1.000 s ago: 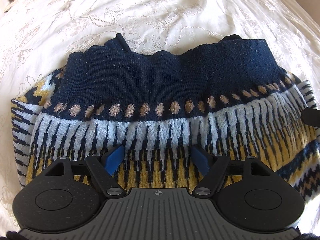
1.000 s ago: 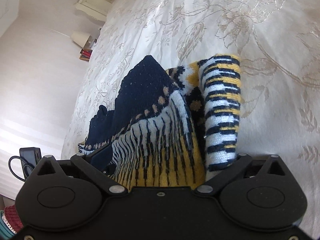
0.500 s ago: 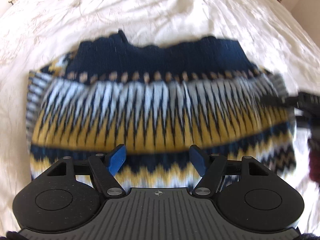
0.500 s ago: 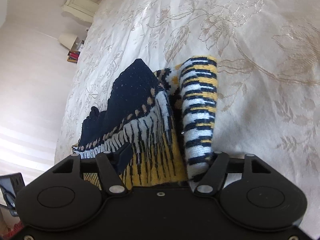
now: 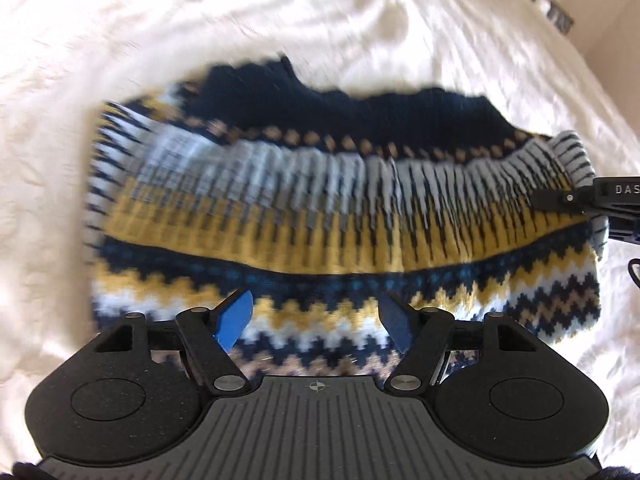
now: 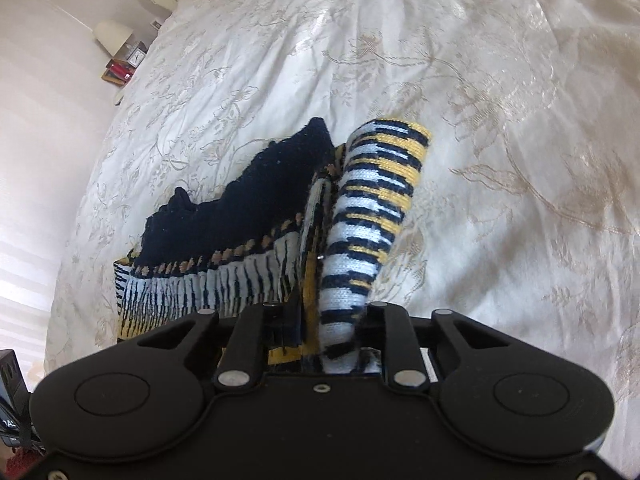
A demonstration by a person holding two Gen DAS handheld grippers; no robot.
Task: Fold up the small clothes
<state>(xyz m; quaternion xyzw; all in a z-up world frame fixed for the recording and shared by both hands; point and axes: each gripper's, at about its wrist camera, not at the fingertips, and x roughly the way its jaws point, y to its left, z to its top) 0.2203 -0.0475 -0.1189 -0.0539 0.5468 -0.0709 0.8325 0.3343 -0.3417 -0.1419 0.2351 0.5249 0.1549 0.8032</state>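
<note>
A small knitted sweater (image 5: 320,200) with navy, white and yellow bands lies folded on the bed. My left gripper (image 5: 316,320) is open with blue pads, held just above the sweater's near edge, empty. My right gripper (image 6: 320,320) is shut on the sweater (image 6: 352,240) at its right side, pinching the striped sleeve fold and the body layers. The right gripper's finger also shows in the left wrist view (image 5: 560,198) at the sweater's right edge.
The white embroidered bedspread (image 6: 480,100) spreads all around the sweater. A lamp and small items stand on a nightstand (image 6: 120,52) at the far left of the right wrist view. A dark device (image 6: 8,368) sits at the lower left.
My left gripper has pulled back from the sweater, so more of its lower bands show. My right gripper has closed from open onto the sleeve fold.
</note>
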